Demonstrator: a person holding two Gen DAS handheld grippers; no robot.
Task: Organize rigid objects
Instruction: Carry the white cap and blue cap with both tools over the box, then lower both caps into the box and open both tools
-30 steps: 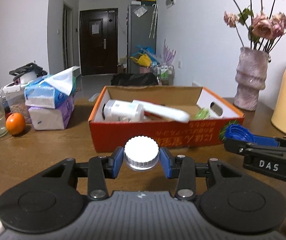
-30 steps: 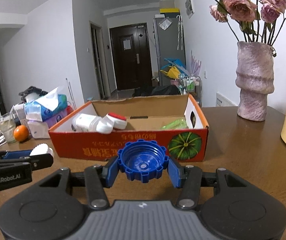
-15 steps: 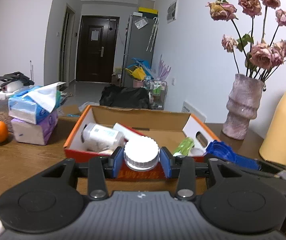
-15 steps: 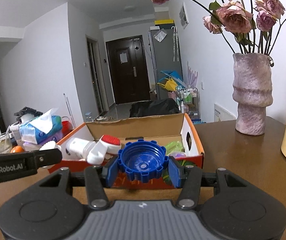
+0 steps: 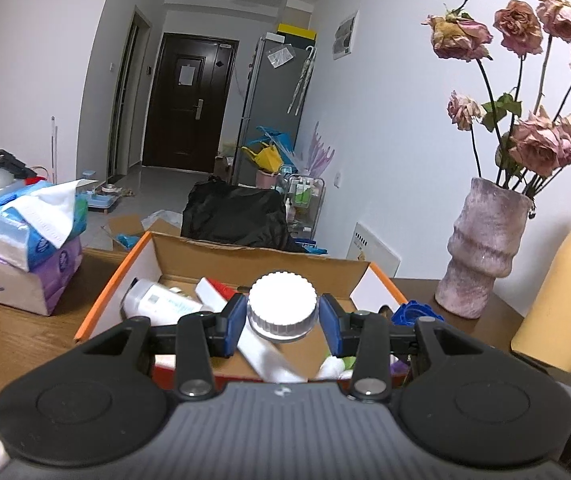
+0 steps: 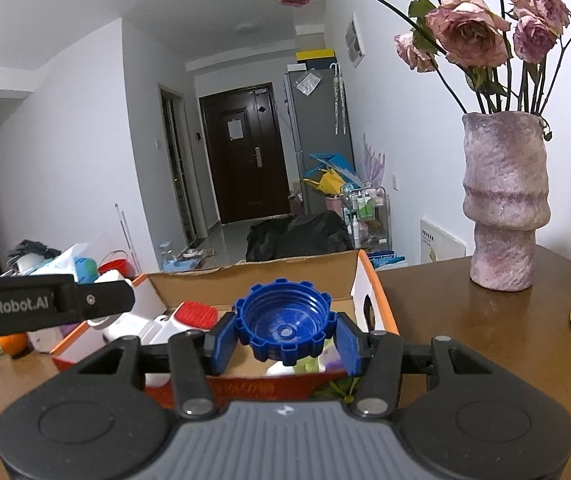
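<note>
**Left wrist and right wrist views: two caps carried over the box, release pending**

Step in hand: you are at the delivery stage. Your left gripper point(image 5: 281, 318) is clamped on a white cap point(image 5: 282, 305), held ribbed side against both pads. Your right gripper point(image 6: 283, 334) is clamped on a blue cap point(image 6: 283, 326), hollow side facing the camera. Both caps hang above the open cardboard box point(image 5: 245, 258), which sits on the wooden table point(image 6: 465, 320).

Next move, as a judgement: each cap appears to be past the near wall of the box. Lower each gripper toward a bare patch of the box floor, then part the jaws. The two grippers work just beside each other; the left one shows at the left edge of the right wrist view. Release one at a time to avoid a knock.

Count of items:
- Caps held: two, one white and one blue.
- Boxes: one.
- Bottles in the box: one white bottle point(image 5: 157, 304) is plainly visible; a red-capped white container point(image 6: 189, 316) lies beside it. Further small items lie at the right end, too hidden to count.
- Vase of dried roses point(image 6: 503, 200): one.
- Tissue packs point(image 5: 29, 236): two, stacked.
</note>
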